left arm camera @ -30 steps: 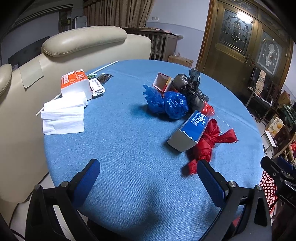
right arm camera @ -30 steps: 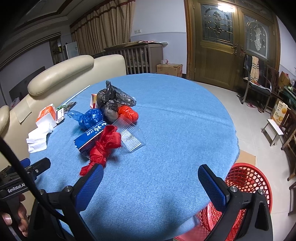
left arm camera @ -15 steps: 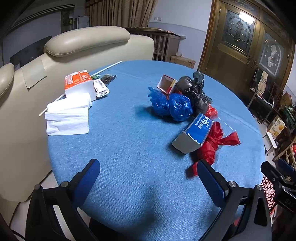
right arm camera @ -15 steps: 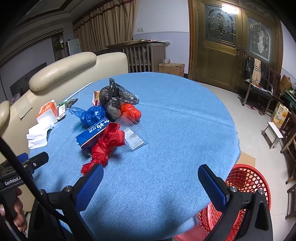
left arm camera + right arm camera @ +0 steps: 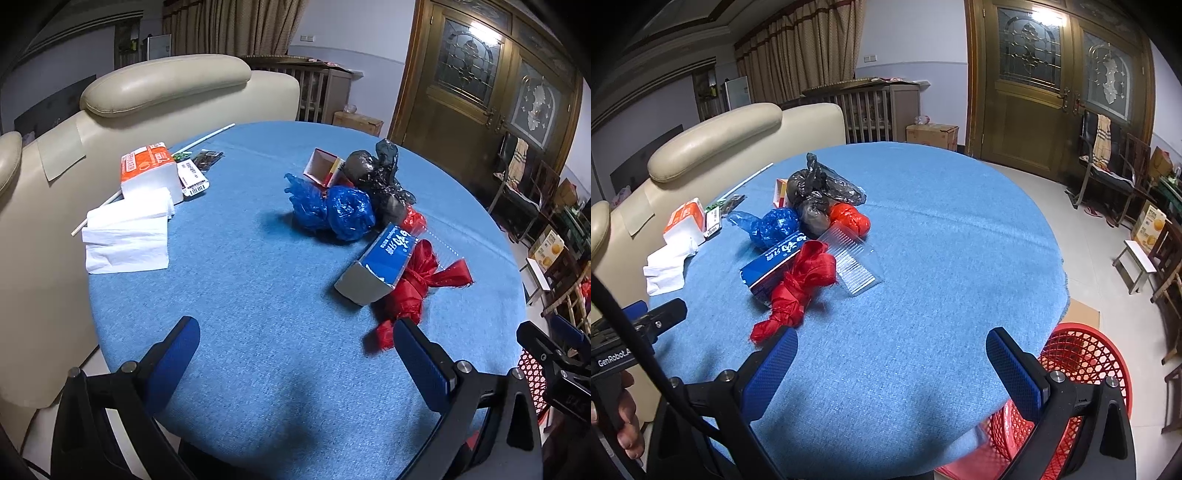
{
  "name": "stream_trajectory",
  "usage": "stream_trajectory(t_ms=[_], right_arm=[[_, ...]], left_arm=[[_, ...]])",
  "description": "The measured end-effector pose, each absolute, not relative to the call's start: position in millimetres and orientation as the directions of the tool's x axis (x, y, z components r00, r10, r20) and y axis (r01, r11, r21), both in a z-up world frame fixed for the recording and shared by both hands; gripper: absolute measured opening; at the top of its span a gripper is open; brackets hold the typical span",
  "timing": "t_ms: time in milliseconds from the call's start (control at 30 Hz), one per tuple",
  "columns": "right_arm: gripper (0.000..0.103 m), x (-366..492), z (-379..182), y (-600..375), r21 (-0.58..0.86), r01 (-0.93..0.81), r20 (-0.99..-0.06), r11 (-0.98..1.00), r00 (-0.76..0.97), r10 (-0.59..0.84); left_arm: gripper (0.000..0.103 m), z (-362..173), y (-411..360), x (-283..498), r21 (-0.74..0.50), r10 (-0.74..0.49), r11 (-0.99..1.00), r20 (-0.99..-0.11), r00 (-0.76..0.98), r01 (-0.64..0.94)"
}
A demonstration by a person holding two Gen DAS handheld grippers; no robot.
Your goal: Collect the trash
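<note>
The knotted red plastic bag (image 5: pixel 413 291) lay nearest of all the litter, in the lower right of the left wrist view and left of centre in the right wrist view (image 5: pixel 798 288). Its long axis ran from the frayed tail by the near edge of the round blue table (image 5: pixel 258 295) up and away toward the heap. The blue carton (image 5: pixel 384 262) lay pressed along its side, and a clear ribbed plastic tray (image 5: pixel 853 262) sat on the other side. Behind them were the crumpled blue bag (image 5: pixel 332 210) and the black bags (image 5: pixel 380 177).

The left gripper (image 5: pixel 295 354) hung over the near edge with its jaws spread wide and nothing in them; the bag's tail sat just beside its right finger. The right gripper (image 5: pixel 890 365) was equally wide and empty, with the tail just beyond its left finger. Either looked close enough, I thought, though the red mesh basket (image 5: pixel 1086 354) stood below the table on the right gripper's side.
</note>
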State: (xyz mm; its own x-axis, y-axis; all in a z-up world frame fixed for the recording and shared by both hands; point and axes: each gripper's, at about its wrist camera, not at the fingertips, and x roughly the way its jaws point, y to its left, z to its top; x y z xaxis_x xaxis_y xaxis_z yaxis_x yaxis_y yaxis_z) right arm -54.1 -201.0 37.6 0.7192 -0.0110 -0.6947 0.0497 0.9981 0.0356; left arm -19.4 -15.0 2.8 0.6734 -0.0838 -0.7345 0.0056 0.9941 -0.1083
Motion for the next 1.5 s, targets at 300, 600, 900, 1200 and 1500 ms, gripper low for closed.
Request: stream_trajectory(t_ms=[300, 600, 900, 1200, 1500], right_arm=[[0.103, -56, 33, -212, 0.053, 0.066, -0.702, 0.996, 0.712, -0.009], [0.103, -56, 25, -221, 0.079, 0.079, -0.714, 0.994, 0.700, 0.001], [0.103, -55, 24, -219, 0.083, 0.070, -0.716, 0.994, 0.698, 0.010], [0.103, -55, 21, -218, 0.085, 0.064, -0.723, 0.994, 0.690, 0.017], [0.103, -49, 14, -223, 0.108, 0.083, -0.737, 0.991, 0.676, 0.024]], left_arm=[[0.103, 1, -28, -12, -0.094, -0.089, 0.995, -0.743, 0.664, 0.027], [0.103, -4, -38, -8, -0.073, -0.083, 0.996, -0.756, 0.650, 0.042], [0.103, -4, -44, -3, -0.064, -0.085, 0.996, -0.755, 0.650, 0.055], [0.103, -2, -60, 29, -0.054, -0.110, 0.993, -0.762, 0.639, 0.107], [0.093, -30, -89, 70, 0.028, -0.093, 0.979, -0.820, 0.564, 0.202]])
